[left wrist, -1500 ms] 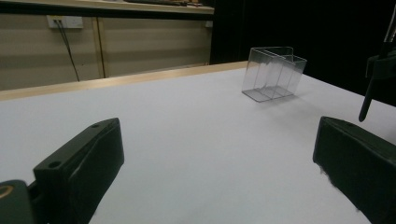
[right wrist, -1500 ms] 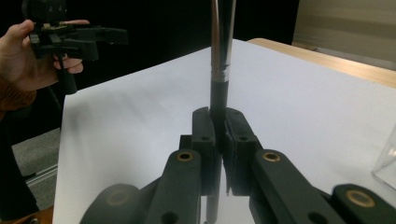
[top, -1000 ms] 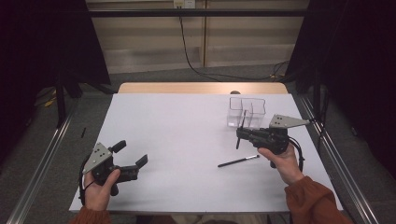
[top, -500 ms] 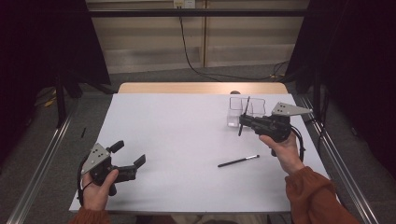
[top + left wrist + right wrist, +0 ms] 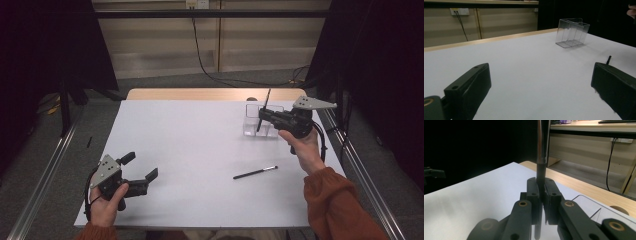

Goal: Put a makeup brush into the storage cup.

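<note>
— What is laid out here?

— A white table (image 5: 200, 150) is set before a beige panelled wall, dark curtains at both sides. A clear compartment box (image 5: 262, 120) stands near the far right corner, and a second black pen (image 5: 255, 172) lies flat on the sheet, well apart from the box.

— And the tools?

— A black pen (image 5: 263, 110) is clamped in the right gripper (image 5: 262, 116), its jaws closed tight on the barrel; the pen is held nearly upright just above the box. The left gripper (image 5: 140, 172) is held low at the near left, jaws wide apart, nothing between them.

— How should the drop be handled?

— The pen's lower tip should probably be lined up over one compartment, clear of the dividers, and lowered inside before the jaws are eased. A tilted release could tip the light box, so the barrel is best kept vertical.
</note>
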A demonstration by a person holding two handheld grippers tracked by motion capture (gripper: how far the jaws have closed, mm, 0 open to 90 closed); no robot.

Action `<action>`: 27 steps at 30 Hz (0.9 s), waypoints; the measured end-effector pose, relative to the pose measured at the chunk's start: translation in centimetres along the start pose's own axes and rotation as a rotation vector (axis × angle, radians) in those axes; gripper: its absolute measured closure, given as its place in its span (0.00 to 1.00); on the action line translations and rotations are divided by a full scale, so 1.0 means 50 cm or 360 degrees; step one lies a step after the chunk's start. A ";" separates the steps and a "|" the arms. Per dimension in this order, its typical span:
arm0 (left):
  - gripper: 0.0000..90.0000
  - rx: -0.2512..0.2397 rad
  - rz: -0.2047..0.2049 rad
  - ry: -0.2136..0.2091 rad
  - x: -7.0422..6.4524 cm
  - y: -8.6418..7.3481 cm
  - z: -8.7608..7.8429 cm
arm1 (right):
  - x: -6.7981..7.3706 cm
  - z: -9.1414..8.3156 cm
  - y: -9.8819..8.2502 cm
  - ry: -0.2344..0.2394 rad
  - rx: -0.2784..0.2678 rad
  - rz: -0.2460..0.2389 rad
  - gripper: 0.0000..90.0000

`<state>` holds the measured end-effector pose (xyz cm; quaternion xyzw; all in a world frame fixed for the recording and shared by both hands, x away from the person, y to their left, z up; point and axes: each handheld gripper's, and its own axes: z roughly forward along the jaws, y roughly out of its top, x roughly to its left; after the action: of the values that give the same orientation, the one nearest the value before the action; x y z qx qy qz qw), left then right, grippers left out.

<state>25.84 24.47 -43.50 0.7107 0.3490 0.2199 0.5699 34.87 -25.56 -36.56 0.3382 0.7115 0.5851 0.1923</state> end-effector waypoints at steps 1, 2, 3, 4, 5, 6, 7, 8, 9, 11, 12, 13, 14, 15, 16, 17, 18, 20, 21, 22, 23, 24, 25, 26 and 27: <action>0.03 -0.0004 -0.0002 -0.0003 -0.001 -0.001 0.002 | -0.002 0.003 0.002 -0.0011 0.0007 -0.0005 0.93; 0.03 0.0005 0.0001 -0.0007 -0.001 0.000 0.002 | -0.005 0.008 0.003 -0.0012 0.0010 -0.0004 0.93; 0.03 0.0005 -0.0001 -0.0007 -0.002 0.000 0.003 | -0.007 0.011 0.004 -0.0019 0.0012 -0.0001 0.93; 0.03 0.0004 -0.0004 -0.0008 -0.002 0.000 0.003 | -0.009 0.014 0.006 -0.0026 0.0015 -0.0004 0.93; 0.03 0.0007 0.0009 -0.0012 -0.002 0.000 0.004 | -0.011 0.019 0.007 -0.0035 0.0019 -0.0007 0.93; 0.03 0.0004 0.0006 -0.0010 -0.002 0.000 0.005 | -0.014 0.022 0.009 -0.0041 0.0020 -0.0008 0.93; 0.03 0.0004 0.0004 -0.0011 -0.002 0.000 0.005 | -0.016 0.026 0.011 -0.0046 0.0014 -0.0007 0.93; 0.03 0.0003 0.0001 -0.0007 -0.001 0.000 0.006 | -0.019 0.030 0.013 -0.0052 0.0015 -0.0009 0.93; 0.03 0.0002 0.0000 -0.0004 -0.001 0.001 0.006 | -0.021 0.033 0.016 -0.0059 0.0012 -0.0007 0.93; 0.03 0.0006 0.0004 -0.0004 0.000 0.000 0.006 | -0.026 0.042 0.022 -0.0076 0.0015 -0.0018 0.93; 0.03 0.0006 0.0004 -0.0005 0.000 0.000 0.005 | -0.029 0.046 0.025 -0.0086 0.0019 -0.0022 0.93; 0.03 0.0006 0.0004 -0.0007 -0.001 0.000 0.005 | -0.031 0.050 0.028 -0.0099 0.0017 -0.0021 0.93; 0.03 0.0007 0.0006 -0.0008 -0.001 0.000 0.005 | -0.035 0.055 0.030 -0.0110 0.0013 -0.0015 0.93; 0.03 0.0006 0.0005 -0.0007 -0.001 0.000 0.006 | -0.037 0.059 0.031 -0.0114 0.0010 -0.0013 0.93; 0.03 0.0009 0.0011 -0.0008 0.000 0.000 0.006 | -0.039 0.063 0.031 -0.0128 0.0018 -0.0015 0.93; 0.03 0.0009 0.0008 -0.0008 0.000 0.000 0.006 | -0.043 0.068 0.032 -0.0138 0.0025 -0.0019 0.93; 0.03 0.0012 0.0010 -0.0011 0.001 0.000 0.005 | -0.044 0.071 0.031 -0.0144 0.0027 -0.0015 0.93; 0.03 0.0013 0.0008 -0.0003 0.001 0.000 0.005 | -0.050 0.080 0.029 -0.0165 0.0041 -0.0015 0.93; 0.03 0.0013 -0.0001 -0.0002 0.001 0.000 0.005 | -0.052 0.083 0.029 -0.0172 0.0045 -0.0017 0.93; 0.03 0.0013 0.0002 -0.0001 0.001 0.000 0.005 | -0.055 0.085 0.028 -0.0179 0.0045 -0.0015 0.93; 0.03 0.0012 0.0001 -0.0001 0.001 0.000 0.005 | -0.059 0.088 0.027 -0.0192 0.0046 -0.0010 0.93; 0.03 0.0012 0.0001 -0.0003 0.001 0.000 0.005 | -0.062 0.090 0.027 -0.0194 0.0044 -0.0008 0.93; 0.03 0.0012 0.0009 -0.0004 0.001 0.000 0.005 | -0.065 0.092 0.028 -0.0201 0.0042 -0.0003 0.93; 0.03 0.0013 0.0011 -0.0005 0.001 0.000 0.005 | -0.068 0.094 0.029 -0.0210 0.0042 -0.0003 0.93; 0.03 0.0013 0.0011 -0.0005 0.001 0.000 0.005 | -0.071 0.095 0.031 -0.0217 0.0040 -0.0009 0.93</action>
<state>26.06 24.35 -43.57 0.7145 0.3464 0.2194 0.5668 40.94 -24.61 -36.68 0.3776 0.7051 0.5511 0.2377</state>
